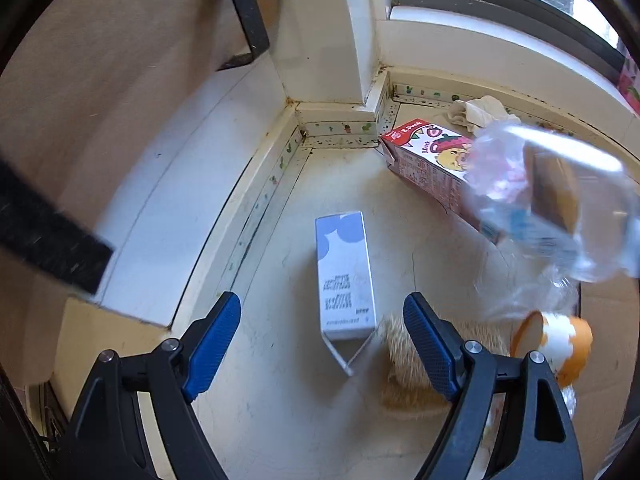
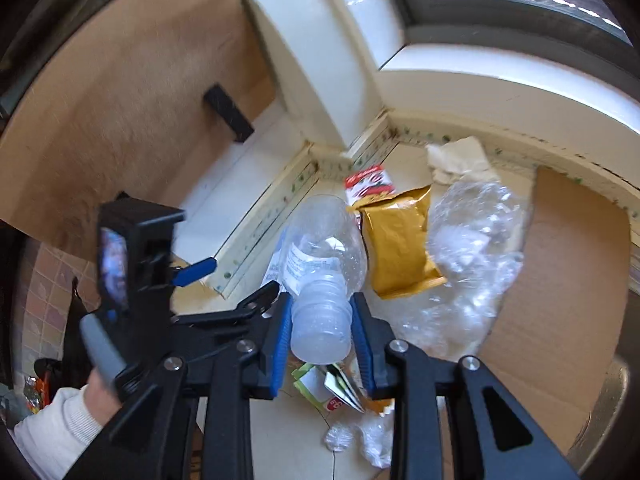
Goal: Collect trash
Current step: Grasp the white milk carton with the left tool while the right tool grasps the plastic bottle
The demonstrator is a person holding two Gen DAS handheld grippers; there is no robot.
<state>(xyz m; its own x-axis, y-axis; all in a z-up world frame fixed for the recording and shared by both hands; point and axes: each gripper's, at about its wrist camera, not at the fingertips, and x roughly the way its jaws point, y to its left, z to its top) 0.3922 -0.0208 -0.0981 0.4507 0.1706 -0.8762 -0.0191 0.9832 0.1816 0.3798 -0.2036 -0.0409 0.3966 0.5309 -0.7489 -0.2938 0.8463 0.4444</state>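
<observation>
Right claw (image 2: 322,320) is being closed on a clear plastic bottle (image 2: 320,264), raised off the floor | left claw (image 1: 322,340) is being held open over a white carton (image 1: 346,276) | red carton (image 1: 424,156), yellow pouch (image 2: 396,240), orange cup (image 1: 560,340) are still lying uncollected | collection is judged early.

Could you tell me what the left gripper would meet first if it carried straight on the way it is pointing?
Most likely the blue-and-white carton lying on the floor between the open left gripper fingers' line; depth is uncertain.
</observation>
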